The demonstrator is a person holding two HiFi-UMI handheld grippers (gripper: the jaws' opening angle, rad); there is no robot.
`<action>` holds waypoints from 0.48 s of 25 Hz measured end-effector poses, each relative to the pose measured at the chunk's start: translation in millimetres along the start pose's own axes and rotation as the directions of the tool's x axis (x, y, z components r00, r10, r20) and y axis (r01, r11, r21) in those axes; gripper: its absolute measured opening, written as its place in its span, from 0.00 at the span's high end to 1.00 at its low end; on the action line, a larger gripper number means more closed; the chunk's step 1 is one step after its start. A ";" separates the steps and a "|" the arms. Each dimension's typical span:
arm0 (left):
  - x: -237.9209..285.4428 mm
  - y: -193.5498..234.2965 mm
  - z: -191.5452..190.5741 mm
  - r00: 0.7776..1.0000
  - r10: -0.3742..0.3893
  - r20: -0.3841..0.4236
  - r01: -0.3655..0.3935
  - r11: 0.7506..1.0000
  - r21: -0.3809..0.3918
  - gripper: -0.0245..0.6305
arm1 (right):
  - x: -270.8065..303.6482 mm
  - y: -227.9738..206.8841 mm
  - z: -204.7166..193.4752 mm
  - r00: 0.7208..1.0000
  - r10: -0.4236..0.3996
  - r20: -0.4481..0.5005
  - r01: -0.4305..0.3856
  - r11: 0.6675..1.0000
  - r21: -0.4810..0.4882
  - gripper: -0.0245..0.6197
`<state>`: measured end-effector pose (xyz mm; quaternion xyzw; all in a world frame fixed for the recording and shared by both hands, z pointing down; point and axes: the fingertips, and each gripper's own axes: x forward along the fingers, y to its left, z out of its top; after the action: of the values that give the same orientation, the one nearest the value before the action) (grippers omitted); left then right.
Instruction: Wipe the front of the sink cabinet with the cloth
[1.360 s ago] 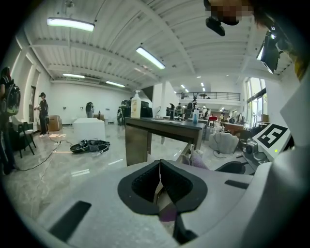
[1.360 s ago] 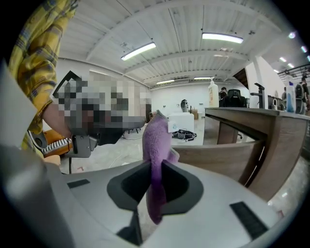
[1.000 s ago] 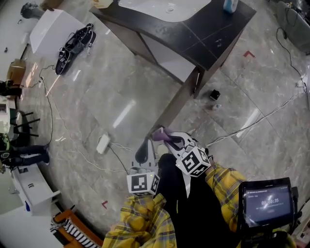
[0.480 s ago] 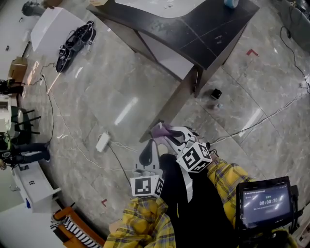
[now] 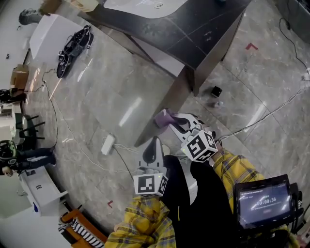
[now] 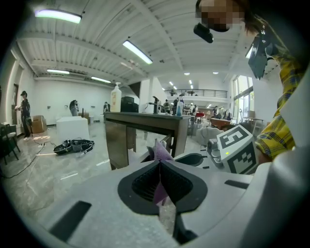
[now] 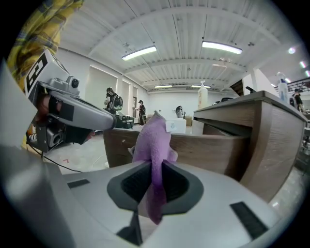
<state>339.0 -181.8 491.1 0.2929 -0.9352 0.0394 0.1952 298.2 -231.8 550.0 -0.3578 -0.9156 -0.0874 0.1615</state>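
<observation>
Jaws on your right gripper [image 7: 154, 167] are clamped tight on the purple cloth [image 7: 153, 138], which stands up past the tips and hangs a little below the pads. Your left gripper [image 6: 160, 167] has its jaws pressed together as well. A thin purple line shows in the slit, and I judge that to be the cloth seen beyond them, not something pinched, though I can't be sure.

From the head view, the cloth sits at about 11 o'clock from the right gripper's marker cube, near the low end of a brown panel of the sink cabinet [image 5: 169, 104]. It looks apart from the wood. The cabinet's dark worktop [image 5: 198, 34] spreads away at 12 o'clock.

As I read it, you are at the start. The cloth is in hand and close to the cabinet, but no wiping contact shows yet. All of the wiping is left: press the cloth to the front face and stroke across it. No streak or damp patch marks any part as done.

Several things are hard to make out:
- The white basin [image 5: 140, 6] is cut off by the top edge.
- The head view sees the cabinet's upright faces almost edge-on.
- In the right gripper view, wood panels show at 3 o'clock, but the cloth covers the middle.
- I can't tell which panel is the front.
</observation>
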 end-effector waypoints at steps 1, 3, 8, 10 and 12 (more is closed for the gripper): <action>3.4 -2.9 0.3 1.000 -0.004 -0.002 0.004 1.000 0.005 0.95 | -1.1 -6.4 -2.0 1.000 -0.008 0.001 0.008 1.000 0.003 0.90; 10.5 -7.3 0.6 1.000 -0.005 -0.006 0.005 1.000 0.010 0.95 | -3.6 -18.8 -6.3 1.000 -0.022 0.001 0.022 1.000 0.005 0.90; 35.9 -16.4 0.5 1.000 0.004 -0.025 -0.004 1.000 0.011 0.95 | -7.7 -53.1 -17.3 0.999 -0.041 0.003 0.041 0.999 0.018 0.90; 42.1 -19.4 1.7 1.000 0.003 -0.026 -0.002 1.000 0.015 0.95 | -9.2 -61.8 -19.2 0.999 -0.050 -0.002 0.050 0.999 0.015 0.90; 46.3 -21.9 2.2 1.000 0.005 -0.024 -0.005 1.000 0.010 0.95 | -11.0 -68.7 -21.4 0.998 -0.063 -0.008 0.063 0.998 0.009 0.90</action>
<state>315.7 -224.9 506.2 0.2911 -0.9333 0.0478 0.2047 263.9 -294.7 562.9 -0.3279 -0.9261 -0.0896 0.1640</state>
